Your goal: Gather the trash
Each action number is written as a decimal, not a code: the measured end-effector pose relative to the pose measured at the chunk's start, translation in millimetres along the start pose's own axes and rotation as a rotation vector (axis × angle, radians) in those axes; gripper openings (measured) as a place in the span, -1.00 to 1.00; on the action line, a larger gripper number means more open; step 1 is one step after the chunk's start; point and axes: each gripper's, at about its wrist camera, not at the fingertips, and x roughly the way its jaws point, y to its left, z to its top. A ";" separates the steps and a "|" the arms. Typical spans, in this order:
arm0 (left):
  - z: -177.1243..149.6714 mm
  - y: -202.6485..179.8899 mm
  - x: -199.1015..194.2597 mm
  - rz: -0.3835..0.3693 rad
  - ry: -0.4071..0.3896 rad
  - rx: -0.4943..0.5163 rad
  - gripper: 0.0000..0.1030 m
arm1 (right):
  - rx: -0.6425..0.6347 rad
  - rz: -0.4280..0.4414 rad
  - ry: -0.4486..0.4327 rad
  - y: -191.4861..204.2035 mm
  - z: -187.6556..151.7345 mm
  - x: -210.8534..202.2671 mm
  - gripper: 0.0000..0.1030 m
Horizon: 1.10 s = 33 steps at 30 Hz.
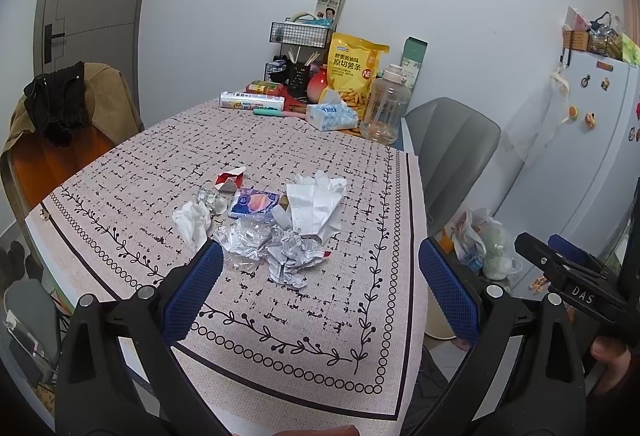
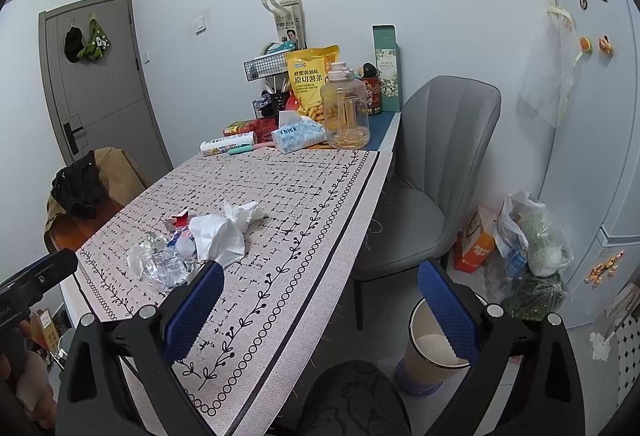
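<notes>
Up close, the left gripper (image 1: 320, 280) was spread wide with nothing between its blue pads (image 1: 192, 288), hovering over the near part of the patterned tablecloth (image 1: 320, 348). Just beyond its left pad lay the trash pile (image 1: 264, 224): a crumpled printed paper (image 1: 292, 256) nearest, clear crinkled plastic (image 1: 244, 240) beside it, a white tissue wad (image 1: 192, 220) to the left, a blue and orange wrapper (image 1: 254, 201) behind, a torn red packet (image 1: 230, 179) farther back, and a white glove-like sheet (image 1: 316, 203) on the right. The right gripper (image 2: 320, 296) was likewise parted and empty, held off the table's right edge; its left pad overlapped the cloth's border in view, while its right pad (image 2: 448, 308) sat in front of a pale trash bin (image 2: 424, 352) on the floor. That bin stood below the table edge, near a grey chair (image 2: 432, 171). At the far end of the table stood a tissue pack (image 1: 332, 115), a yellow snack bag (image 1: 354, 71), a clear water jug (image 1: 386, 103) and a wire rack (image 1: 300, 33). Plastic bags (image 2: 532, 236) sat on the floor beside a white fridge (image 2: 592, 115) with magnets. A chair draped with dark clothing (image 1: 60, 103) stood at the table's left, before a grey door (image 2: 100, 83).
</notes>
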 end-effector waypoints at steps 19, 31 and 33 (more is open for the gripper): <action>-0.3 5.8 12.6 -0.004 0.021 -0.011 0.88 | -0.016 0.013 -0.001 3.5 -0.4 10.2 0.85; -2.0 52.8 42.5 0.004 0.053 -0.088 0.88 | -0.120 0.144 0.061 45.5 -2.3 55.0 0.85; -2.3 62.2 49.1 0.012 0.060 -0.096 0.87 | -0.140 0.174 0.077 54.8 -2.6 65.9 0.85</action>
